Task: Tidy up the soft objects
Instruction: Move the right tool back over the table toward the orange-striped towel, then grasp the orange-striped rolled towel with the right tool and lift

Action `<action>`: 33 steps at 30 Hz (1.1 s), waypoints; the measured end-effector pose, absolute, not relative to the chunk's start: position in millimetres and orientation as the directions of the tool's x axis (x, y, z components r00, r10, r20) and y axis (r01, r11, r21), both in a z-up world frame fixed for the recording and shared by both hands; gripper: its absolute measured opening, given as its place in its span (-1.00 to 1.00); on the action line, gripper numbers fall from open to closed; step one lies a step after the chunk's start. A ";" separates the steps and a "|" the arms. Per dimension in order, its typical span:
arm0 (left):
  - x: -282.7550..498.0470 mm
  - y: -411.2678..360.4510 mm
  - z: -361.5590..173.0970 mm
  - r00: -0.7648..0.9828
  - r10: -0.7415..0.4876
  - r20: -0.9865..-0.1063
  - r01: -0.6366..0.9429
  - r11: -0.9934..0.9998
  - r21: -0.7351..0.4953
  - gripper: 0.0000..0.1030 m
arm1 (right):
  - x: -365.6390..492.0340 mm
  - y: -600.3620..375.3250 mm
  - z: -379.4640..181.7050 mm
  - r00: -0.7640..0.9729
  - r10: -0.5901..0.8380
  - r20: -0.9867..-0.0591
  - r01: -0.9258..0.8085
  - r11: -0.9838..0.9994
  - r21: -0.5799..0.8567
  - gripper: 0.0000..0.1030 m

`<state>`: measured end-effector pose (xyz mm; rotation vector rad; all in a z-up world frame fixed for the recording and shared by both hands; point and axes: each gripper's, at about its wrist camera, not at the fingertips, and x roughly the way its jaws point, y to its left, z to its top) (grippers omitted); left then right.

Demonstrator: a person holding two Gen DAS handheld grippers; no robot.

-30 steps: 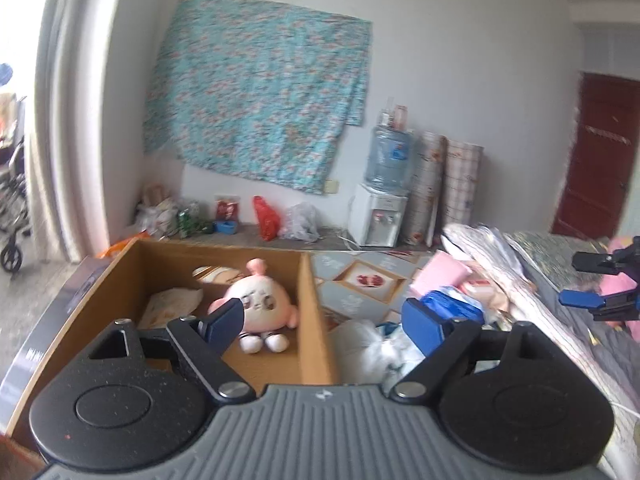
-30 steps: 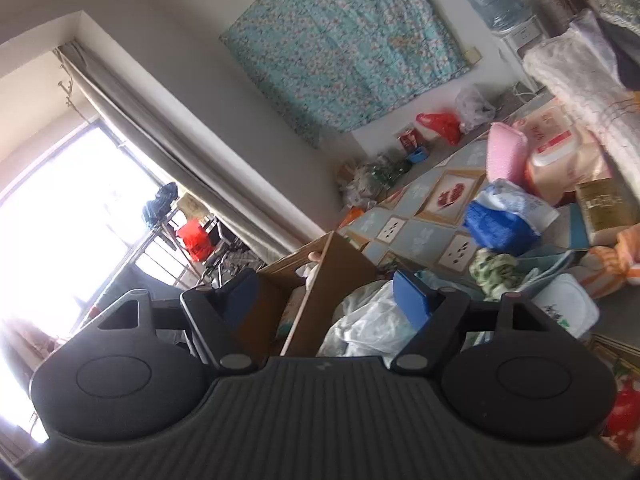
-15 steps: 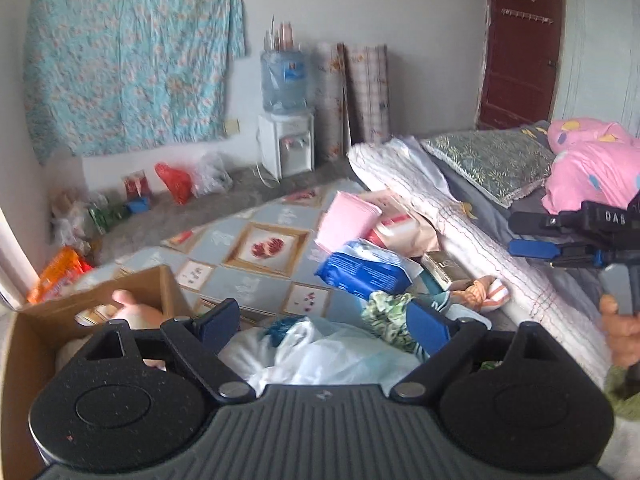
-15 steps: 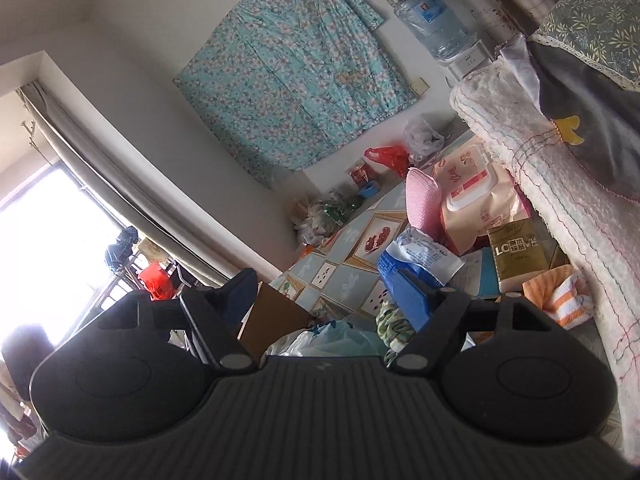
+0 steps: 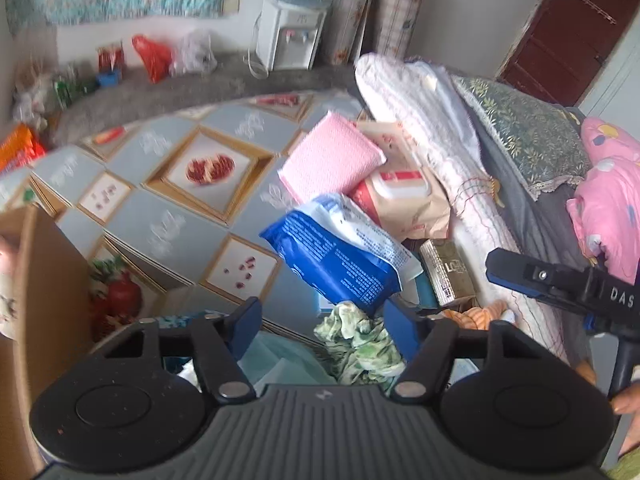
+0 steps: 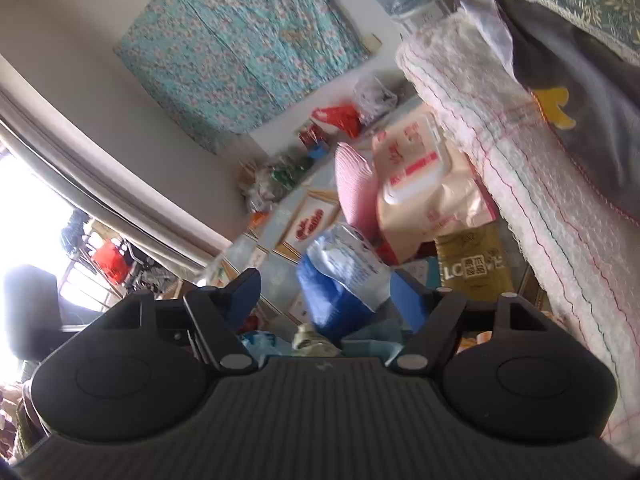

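Floor covering with a grey tile print and pomegranate pictures [image 5: 208, 168] fills the middle of the left wrist view, running from the cardboard box [image 5: 36, 280] at its left edge to the bed [image 5: 520, 208] along its right edge. Against that right edge lies a heap of soft goods. A pink padded pack [image 5: 332, 160] leans on a beige wipes pack [image 5: 404, 196] with a red and white label whose print is too small to read. Just in front of both sits a blue and white soft pack [image 5: 340, 256], its white lettering illegible. Beside it, tight against the bed, a gold box [image 5: 448, 272] shows the letters "LO". A crumpled green and white cloth [image 5: 360, 344] lies nearest the camera, touching the blue pack's lower end.

The left gripper [image 5: 320, 324] points down at this cloth; its jaws have just been closing but stand apart, with the cloth below and between them and neither pad pressing it. The right gripper [image 5: 500, 268], marked "DAS" on its black arm, reaches in from the right over the bed's edge. In its own view the right gripper [image 6: 324, 300] has also been narrowing, yet its jaws are apart, the blue pack framed between them and untouched.

A water dispenser [image 5: 290, 36] stands against the far wall under a turquoise floral cloth [image 6: 240, 48].
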<state>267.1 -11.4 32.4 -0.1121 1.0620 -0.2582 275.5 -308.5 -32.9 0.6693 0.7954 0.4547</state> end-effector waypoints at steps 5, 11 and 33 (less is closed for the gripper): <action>271.2 -26.9 16.3 0.418 -0.297 -0.859 0.208 0.951 -0.228 -0.01 | 262.2 -322.1 -51.0 0.628 0.564 -0.536 -0.084 0.734 0.674 0.25; 258.2 -72.5 22.0 0.451 -0.310 -0.837 0.399 0.909 -0.121 -0.07 | 226.2 -361.0 -74.7 0.625 0.588 -0.513 0.056 0.621 0.781 0.28; 241.5 -223.5 -55.8 0.347 -0.240 -0.907 0.838 0.513 0.185 -0.01 | 238.0 -368.4 -120.2 0.639 0.534 -0.553 0.303 0.486 0.820 0.27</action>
